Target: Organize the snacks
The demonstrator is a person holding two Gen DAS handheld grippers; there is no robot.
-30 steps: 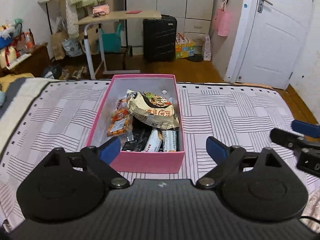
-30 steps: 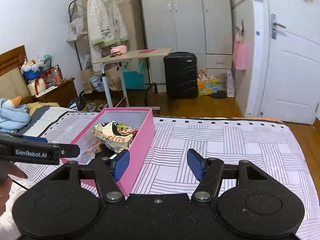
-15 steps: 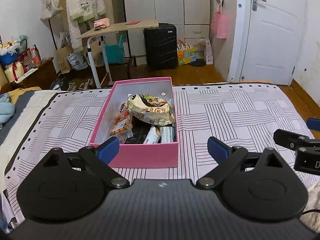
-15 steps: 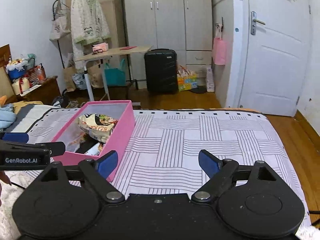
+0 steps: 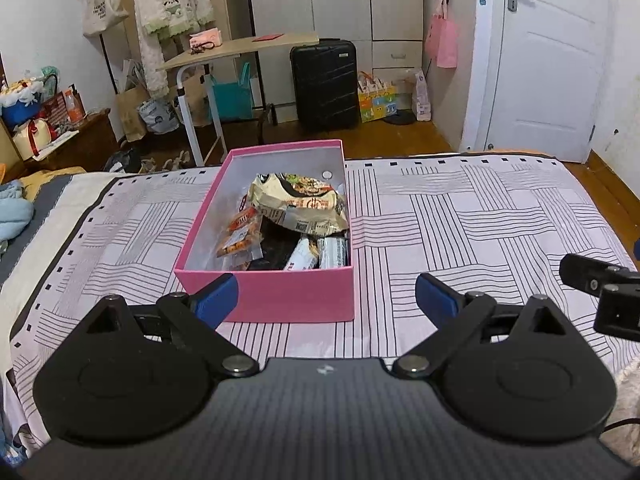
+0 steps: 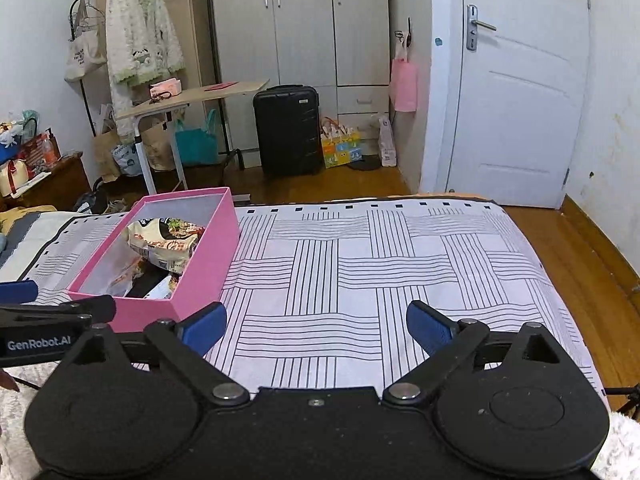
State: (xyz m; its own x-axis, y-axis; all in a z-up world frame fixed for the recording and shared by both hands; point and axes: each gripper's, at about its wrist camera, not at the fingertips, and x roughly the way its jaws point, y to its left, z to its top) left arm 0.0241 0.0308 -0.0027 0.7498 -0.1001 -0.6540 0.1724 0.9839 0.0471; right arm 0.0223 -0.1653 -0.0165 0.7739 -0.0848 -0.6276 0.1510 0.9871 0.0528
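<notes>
Lengthwise, pink box (image 5: 280,300) (snacks inside) runs away from left gripper (image 5: 326,296); both grippers' fingers wide.

The only legible marking is the white lettering "GenRobot.AI" on the black body of the left gripper (image 6: 16,294), which enters the right wrist view at the lower left, just beside the near end of the pink box (image 6: 208,256). Print on the snack packets (image 5: 298,204) inside the pink box and on the tote bag (image 6: 82,56) hanging behind it is too small to read.
</notes>
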